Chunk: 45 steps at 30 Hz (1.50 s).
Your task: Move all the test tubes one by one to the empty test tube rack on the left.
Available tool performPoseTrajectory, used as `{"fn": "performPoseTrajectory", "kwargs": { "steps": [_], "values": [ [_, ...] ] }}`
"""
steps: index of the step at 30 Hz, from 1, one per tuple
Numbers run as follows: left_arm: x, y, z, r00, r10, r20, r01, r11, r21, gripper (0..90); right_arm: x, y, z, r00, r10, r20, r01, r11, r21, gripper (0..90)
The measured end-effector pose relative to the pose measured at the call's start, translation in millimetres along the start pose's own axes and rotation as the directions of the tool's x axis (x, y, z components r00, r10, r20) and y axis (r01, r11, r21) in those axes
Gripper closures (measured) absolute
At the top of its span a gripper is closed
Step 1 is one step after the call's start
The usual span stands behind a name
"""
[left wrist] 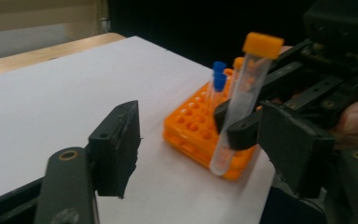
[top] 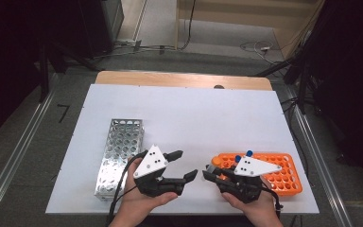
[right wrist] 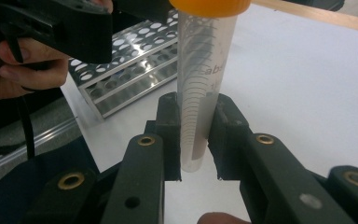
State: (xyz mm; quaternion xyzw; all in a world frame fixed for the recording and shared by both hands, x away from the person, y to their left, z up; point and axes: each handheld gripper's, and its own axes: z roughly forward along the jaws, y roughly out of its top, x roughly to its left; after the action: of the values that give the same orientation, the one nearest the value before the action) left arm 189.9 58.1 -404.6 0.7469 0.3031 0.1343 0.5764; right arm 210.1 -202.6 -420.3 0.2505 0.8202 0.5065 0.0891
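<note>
A clear tube with an orange cap (right wrist: pixel 200 70) stands upright between the pads of my right gripper (right wrist: pixel 193 135), which is shut on its lower part. In the high view this right gripper (top: pixel 209 175) is at the left end of an orange rack (top: pixel 286 179). My left gripper (top: pixel 185 165) faces it from the left, jaws apart and nothing touching them. From the left gripper (left wrist: pixel 205 154), the held tube (left wrist: pixel 242 98) shows a little beyond its open jaws. Two blue-capped tubes (left wrist: pixel 219 77) stand in the orange rack (left wrist: pixel 191 126).
A metal tube rack (top: pixel 118 151) lies on the white sheet (top: pixel 194 118) at the left, also in the right gripper view (right wrist: pixel 135 65). The table's near edge is just below both hands. Cables and dark stands surround the table.
</note>
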Motion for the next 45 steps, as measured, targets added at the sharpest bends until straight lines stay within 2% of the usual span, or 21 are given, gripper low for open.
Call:
{"fn": "performPoseTrajectory", "kwargs": {
  "steps": [1,2,7,11,17,18,22,29,31,32,33,34,36,37,38,39,40,42,43,44,45],
  "values": [
    [-3.0,0.4,2.3,0.9996,0.001,0.027,0.0,1.0,-0.007,34.7,1.6,-0.4,1.4,1.0,-0.001,-0.003,0.001,1.0,0.007,73.1],
    [-3.0,0.4,2.3,0.9996,0.001,0.027,0.0,1.0,-0.007,36.8,3.0,-1.0,3.0,1.0,-0.002,-0.006,0.003,1.0,0.012,73.0],
    [-9.8,0.3,9.1,0.9961,0.003,0.088,-0.003,1.0,-0.006,45.4,9.3,-3.1,9.7,0.9996,-0.013,-0.023,0.014,0.999,0.032,73.1],
    [-14.2,-0.5,14.1,0.9938,0.015,0.11,-0.015,0.9999,0.004,48.6,14.4,-3.9,14.0,0.9988,-0.025,-0.043,0.027,0.999,0.047,73.0],
    [-17.2,-0.9,17.0,0.9923,0.026,0.121,-0.027,0.9996,0.004,56.2,18.0,-5.3,17.9,0.9973,-0.039,-0.062,0.043,0.998,0.056,73.0],
    [-18.1,-1.3,17.7,0.9917,0.032,0.124,-0.033,0.9994,0.006,60.8,18.9,-5.7,19.1,0.9965,-0.043,-0.072,0.048,0.997,0.063,73.0],
    [-19.0,-1.8,18.4,0.9916,0.041,0.123,-0.042,0.9991,0.006,68.4,20.6,-7.0,21.5,0.9952,-0.055,-0.081,0.06,0.996,0.07,73.0],
    [-18.6,-0.2,16.8,0.9922,0.056,0.112,-0.057,0.9984,0.006,70.3,20.0,-7.2,20.9,0.9947,-0.047,-0.092,0.052,0.997,0.062,72.7],
    [-17.8,1.0,15.2,0.9928,0.048,0.11,-0.047,0.9989,-0.007,70.5,20.0,-6.4,18.8,0.9944,-0.044,-0.096,0.048,0.998,0.043,72.1],
    [-15.9,2.2,12.5,0.9938,0.045,0.101,-0.044,0.9989,-0.018,70.6,19.3,-5.9,17.6,0.9937,-0.045,-0.103,0.049,0.998,0.035,65.9],
    [-15.9,2.2,12.5,0.9938,0.045,0.101,-0.044,0.9989,-0.018,70.6,19.3,-5.9,17.6,0.9937,-0.045,-0.103,0.049,0.998,0.035,65.9],
    [-14.8,2.6,11.3,0.995,0.044,0.09,-0.042,0.9989,-0.019,70.6,18.7,-5.0,15.9,0.9937,-0.046,-0.102,0.049,0.998,0.027,61.2],
    [-11.4,2.9,8.2,0.9965,0.039,0.074,-0.037,0.9991,-0.021,70.7,14.1,-1.9,9.7,0.9942,-0.035,-0.102,0.036,0.999,0.007,48.2],
    [-10.0,3.1,6.9,0.9971,0.036,0.067,-0.034,0.999,-0.028,70.7,14.1,-1.9,9.7,0.9942,-0.035,-0.102,0.036,0.999,0.007,48.2],
    [-8.6,3.6,5.4,0.9975,0.032,0.062,-0.031,0.9991,-0.029,70.7,12.3,-0.6,7.1,0.9949,-0.033,-0.095,0.033,0.999,-0.001,44.0],
    [-6.3,4.3,2.7,0.9986,0.031,0.043,-0.03,0.999,-0.034,70.7,8.1,2.0,2.2,0.9961,-0.028,-0.084,0.027,1.0,-0.016,32.8],
    [-6.3,4.3,2.7,0.9986,0.031,0.043,-0.03,0.999,-0.034,70.7,8.1,2.0,2.2,0.9961,-0.028,-0.084,0.027,1.0,-0.016,32.8],
    [-3.0,4.6,-0.4,0.9992,0.028,0.029,-0.027,0.9991,-0.032,70.7,2.6,5.6,-6.2,0.9983,-0.021,-0.053,0.019,0.999,-0.043,22.0],
    [-1.0,4.7,-1.8,0.9994,0.027,0.022,-0.027,0.9991,-0.034,70.7,2.6,5.6,-6.2,0.9983,-0.021,-0.053,0.019,0.999,-0.043,22.0],
    [1.1,4.9,-3.5,0.9996,0.023,0.014,-0.023,0.9991,-0.036,70.7,-1.5,7.5,-12.5,0.9993,-0.018,-0.033,0.016,0.998,-0.06,16.3],
    [3.2,5.0,-5.1,0.9998,0.017,0.011,-0.016,0.999,-0.041,70.7,-1.5,7.5,-12.5,0.9993,-0.018,-0.033,0.016,0.998,-0.06,16.3]
  ]
}}
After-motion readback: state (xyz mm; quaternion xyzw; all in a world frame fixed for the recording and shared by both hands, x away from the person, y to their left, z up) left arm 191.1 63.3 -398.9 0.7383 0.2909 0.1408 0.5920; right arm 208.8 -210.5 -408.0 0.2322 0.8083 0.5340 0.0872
